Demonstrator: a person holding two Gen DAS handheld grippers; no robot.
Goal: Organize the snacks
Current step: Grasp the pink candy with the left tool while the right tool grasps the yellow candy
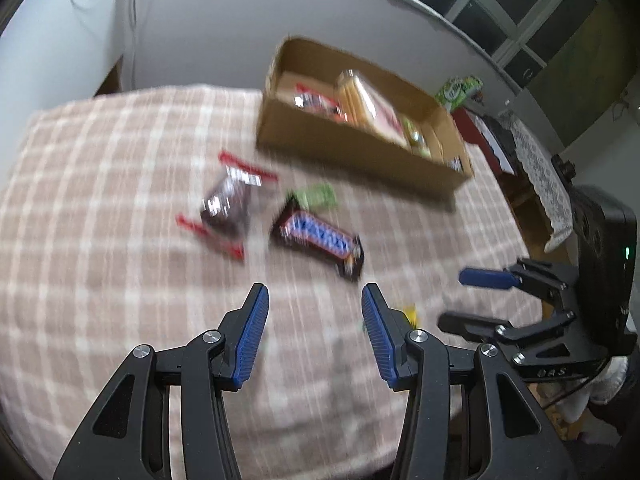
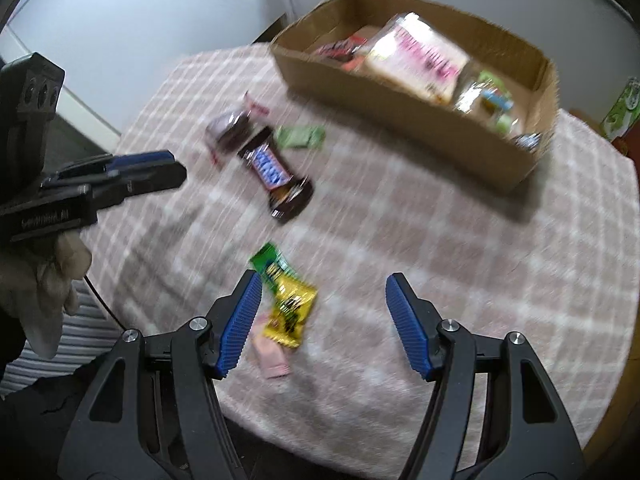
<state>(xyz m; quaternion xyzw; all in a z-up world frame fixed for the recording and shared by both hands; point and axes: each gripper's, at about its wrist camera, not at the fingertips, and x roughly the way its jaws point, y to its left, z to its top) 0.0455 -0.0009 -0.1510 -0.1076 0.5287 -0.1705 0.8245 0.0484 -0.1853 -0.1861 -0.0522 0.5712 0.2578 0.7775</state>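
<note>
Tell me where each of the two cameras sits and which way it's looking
Left wrist: on the left gripper, angled down at the checked tablecloth; own open jaws low, right gripper at the right edge.
Right wrist: on the right gripper, angled down over a yellow packet; own open jaws low, left gripper and a gloved hand at left.
Shared: cardboard box, chocolate bar, red-ended packet, green packet.
</note>
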